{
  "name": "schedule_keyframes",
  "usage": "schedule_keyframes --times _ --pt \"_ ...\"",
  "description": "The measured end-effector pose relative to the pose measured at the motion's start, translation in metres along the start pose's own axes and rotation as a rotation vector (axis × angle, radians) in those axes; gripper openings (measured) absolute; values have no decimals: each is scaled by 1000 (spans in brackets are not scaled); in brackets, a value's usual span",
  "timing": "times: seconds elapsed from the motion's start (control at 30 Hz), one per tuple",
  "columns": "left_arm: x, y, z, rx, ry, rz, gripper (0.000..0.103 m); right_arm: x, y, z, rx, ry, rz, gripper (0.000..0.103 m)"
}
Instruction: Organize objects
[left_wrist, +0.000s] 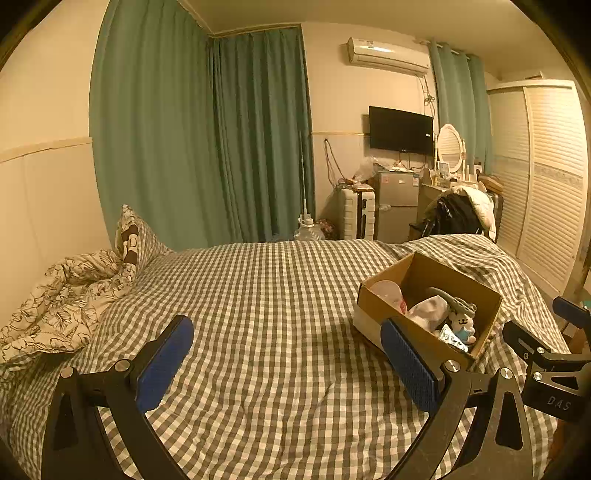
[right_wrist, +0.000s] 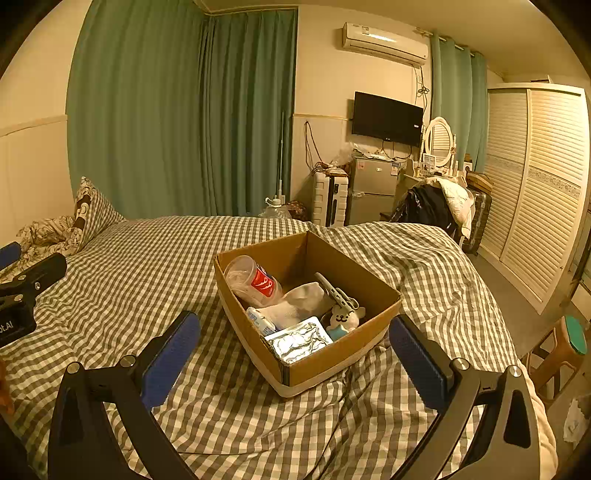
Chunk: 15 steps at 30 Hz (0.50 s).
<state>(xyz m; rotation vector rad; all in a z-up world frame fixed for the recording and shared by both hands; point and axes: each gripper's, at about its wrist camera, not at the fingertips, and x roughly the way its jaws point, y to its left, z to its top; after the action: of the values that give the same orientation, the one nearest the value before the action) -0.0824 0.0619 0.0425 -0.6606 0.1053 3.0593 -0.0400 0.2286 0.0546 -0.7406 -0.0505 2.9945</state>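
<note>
1. The bed (right_wrist: 155, 258) was covered by a grey-and-white checked sheet, smooth across the middle and rumpled at the near right corner.
2. A box (right_wrist: 332, 363) of brown cardboard sat directly on the sheet, toward the right side of the bed, open at the top, one corner turned to the right wrist camera.
3. A pillow (left_wrist: 138, 236) in the same check stood propped at the far left end of the bed.
4. A quilt (left_wrist: 62, 302) with a dark flower print lay bunched up just beside the pillow, along the left edge.
</note>
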Motion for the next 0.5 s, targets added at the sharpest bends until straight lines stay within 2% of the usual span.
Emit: schedule_keyframes --times 0.5 --pt "-1 -5 -1 7 6 -2 103 -4 -1 1 15 -9 3 103"
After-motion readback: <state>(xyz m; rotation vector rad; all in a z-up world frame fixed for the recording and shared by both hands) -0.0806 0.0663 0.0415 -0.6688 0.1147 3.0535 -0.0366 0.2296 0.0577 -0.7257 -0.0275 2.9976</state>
